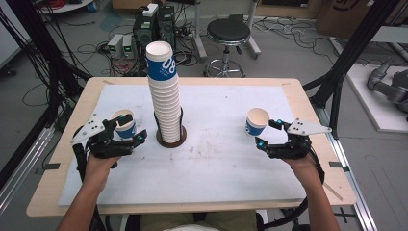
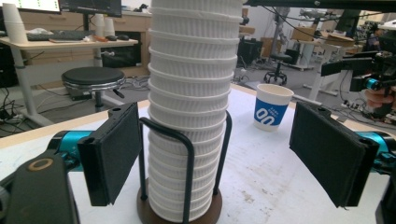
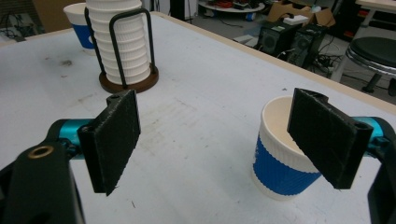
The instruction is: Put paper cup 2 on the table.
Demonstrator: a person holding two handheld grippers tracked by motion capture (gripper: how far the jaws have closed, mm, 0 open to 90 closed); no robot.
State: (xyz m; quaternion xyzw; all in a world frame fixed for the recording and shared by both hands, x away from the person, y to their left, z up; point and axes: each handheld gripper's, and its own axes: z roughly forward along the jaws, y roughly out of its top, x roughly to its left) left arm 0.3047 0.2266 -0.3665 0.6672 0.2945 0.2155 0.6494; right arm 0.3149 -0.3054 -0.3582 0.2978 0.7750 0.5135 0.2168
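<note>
High view, worktop [image 1: 288,96] stock: one tall stack of white ribbed paper cups [image 1: 165,98] in a black wire holder on a round brown base [image 1: 171,137], mid-worktop. Two single blue-and-white paper cups: one [image 1: 124,124] left of the stack, beside the spread left claw [image 1: 126,131]; one [image 1: 256,121] right, at the spread right claw [image 1: 272,134]. Both empty; bare surface between.

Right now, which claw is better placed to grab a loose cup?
Probably the right claw: open, one jaw overlapping the rim of the blue-banded cup. The left claw, also open, faces the cup stack, no loose cup between its jaws.
</note>
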